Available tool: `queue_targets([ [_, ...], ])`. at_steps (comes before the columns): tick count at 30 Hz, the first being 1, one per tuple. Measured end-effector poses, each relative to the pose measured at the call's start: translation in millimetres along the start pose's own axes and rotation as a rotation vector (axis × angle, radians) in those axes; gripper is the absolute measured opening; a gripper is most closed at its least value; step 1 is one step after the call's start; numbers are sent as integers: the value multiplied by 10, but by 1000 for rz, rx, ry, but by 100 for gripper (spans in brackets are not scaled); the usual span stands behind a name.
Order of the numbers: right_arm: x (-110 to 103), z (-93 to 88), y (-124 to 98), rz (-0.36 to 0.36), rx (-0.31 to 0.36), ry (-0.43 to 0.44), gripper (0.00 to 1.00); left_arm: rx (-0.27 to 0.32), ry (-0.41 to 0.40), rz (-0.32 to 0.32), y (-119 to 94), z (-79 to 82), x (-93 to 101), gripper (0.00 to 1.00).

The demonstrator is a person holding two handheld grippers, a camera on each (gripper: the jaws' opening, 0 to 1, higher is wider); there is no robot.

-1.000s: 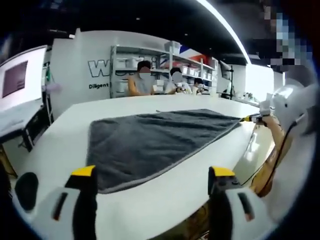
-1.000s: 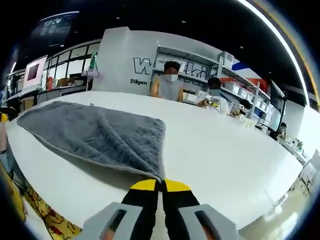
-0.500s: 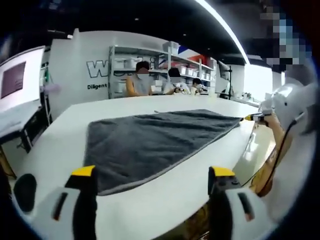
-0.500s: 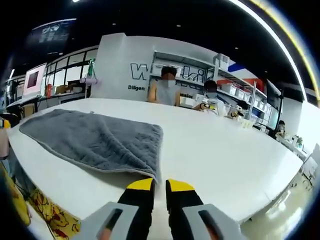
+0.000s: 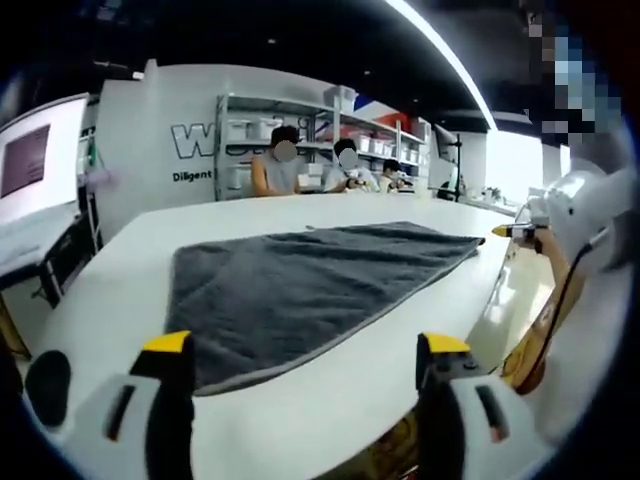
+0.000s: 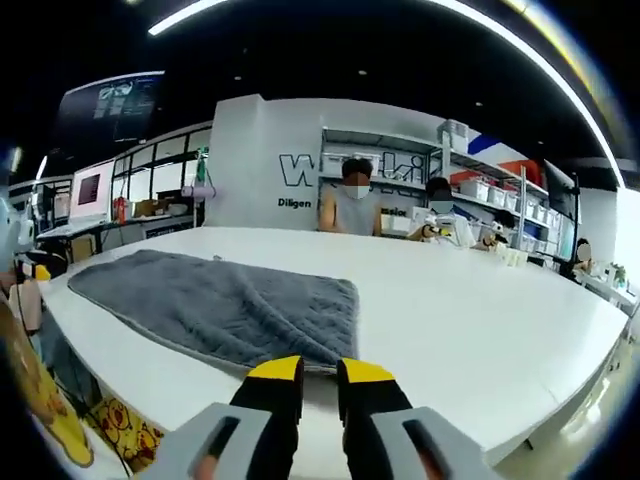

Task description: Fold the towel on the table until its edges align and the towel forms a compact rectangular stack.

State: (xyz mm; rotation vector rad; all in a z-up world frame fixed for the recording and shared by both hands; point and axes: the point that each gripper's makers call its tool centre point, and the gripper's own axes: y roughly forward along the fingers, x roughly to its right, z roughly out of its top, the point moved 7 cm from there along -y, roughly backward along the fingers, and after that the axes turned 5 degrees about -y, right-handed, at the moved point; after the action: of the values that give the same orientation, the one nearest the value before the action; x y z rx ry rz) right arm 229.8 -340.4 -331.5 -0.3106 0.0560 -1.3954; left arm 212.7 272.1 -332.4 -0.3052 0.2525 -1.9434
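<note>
A grey towel (image 5: 300,285) lies flat on the white table (image 5: 110,270), its near hem just ahead of my left gripper (image 5: 305,345). That gripper's jaws stand wide apart with nothing between them. In the right gripper view the same towel (image 6: 220,305) spreads to the left. Its near corner rests on the table (image 6: 480,300) just beyond my right gripper (image 6: 320,372), whose yellow-tipped jaws are slightly parted and hold nothing. The right gripper (image 5: 505,232) also shows at the towel's far right corner in the left gripper view, in a person's hand.
Several people (image 6: 355,200) sit at the table's far side before white shelves (image 5: 350,130). A wall screen (image 5: 30,160) hangs at the left. The table edge runs close under both grippers, with a yellow patterned thing (image 6: 120,440) below it.
My right gripper, shut on the towel's corner a second ago, has parted its jaws and let the corner drop onto the table. The left gripper stays open and nearly still.
</note>
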Motion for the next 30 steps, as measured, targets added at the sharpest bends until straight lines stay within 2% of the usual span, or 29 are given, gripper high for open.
queue_targets([
  [2,-8,5,1,4,3,2,17,1,0,3,-13,-6,-3,97],
  [3,-84,53,17,45,29,12,18,2,-1,4,-17,-8,-5,97],
  [5,-136,80,30,69,38,8,20,3,-4,7,-26,-15,-10,97],
  [17,-339,136,94,181,46,-4,36,7,-14,17,-58,-29,-35,97],
  [23,-399,158,98,202,49,-11,43,7,-15,16,-61,-34,-25,97],
  [30,-463,205,94,235,71,-18,58,8,-21,18,-59,-51,-16,97],
])
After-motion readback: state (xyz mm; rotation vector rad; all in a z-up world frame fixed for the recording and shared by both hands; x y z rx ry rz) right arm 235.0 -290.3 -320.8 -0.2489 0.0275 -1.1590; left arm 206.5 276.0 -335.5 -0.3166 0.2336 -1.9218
